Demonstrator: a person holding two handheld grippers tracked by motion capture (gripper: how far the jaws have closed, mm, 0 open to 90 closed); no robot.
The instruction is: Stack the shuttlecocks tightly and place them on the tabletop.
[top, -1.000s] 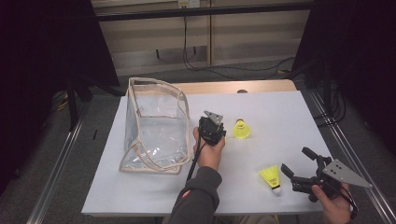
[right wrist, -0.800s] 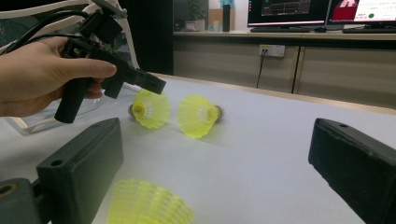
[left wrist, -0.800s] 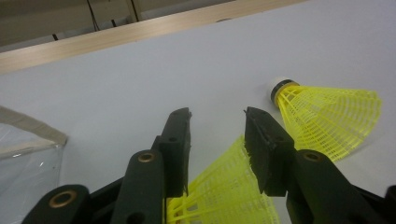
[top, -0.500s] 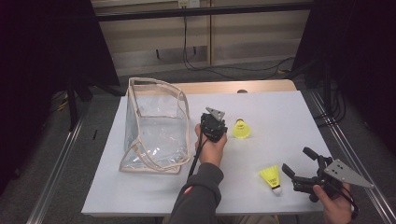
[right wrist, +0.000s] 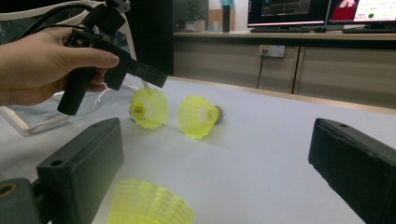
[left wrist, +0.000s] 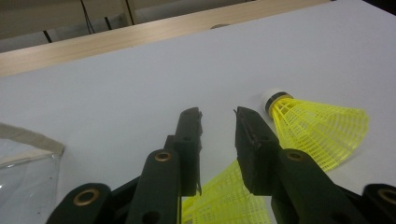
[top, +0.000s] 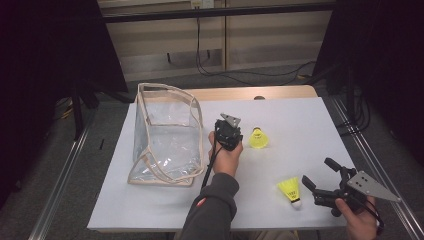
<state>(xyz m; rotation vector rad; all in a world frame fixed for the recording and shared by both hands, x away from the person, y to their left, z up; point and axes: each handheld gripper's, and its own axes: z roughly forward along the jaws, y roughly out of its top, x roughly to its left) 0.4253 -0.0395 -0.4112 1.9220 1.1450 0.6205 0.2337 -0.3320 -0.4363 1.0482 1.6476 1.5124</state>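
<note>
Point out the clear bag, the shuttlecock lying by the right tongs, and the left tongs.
Clear bag (top: 165,135), high view, on its transparent side panel.
Shuttlecock (top: 290,189) by the right tongs, high view, on its yellow skirt.
Left tongs (left wrist: 218,122), left gripper view, midway between the fingertips.

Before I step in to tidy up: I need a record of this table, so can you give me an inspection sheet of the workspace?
Surface: white table top, wooden strip along the far edge.
Job's things: first shuttlecock between the left gripper's jaws; second shuttlecock lying beside it; third shuttlecock near the right gripper; clear bag standing open.
Clutter: nothing seen.
Grippers: left gripper, jaws have just been closing around the first shuttlecock's skirt, pad contact unclear; right gripper open, holding nothing.
Cables: black cable trailing from the left gripper; floor cables beyond the table.
Surroundings: monitors on a counter.
</note>
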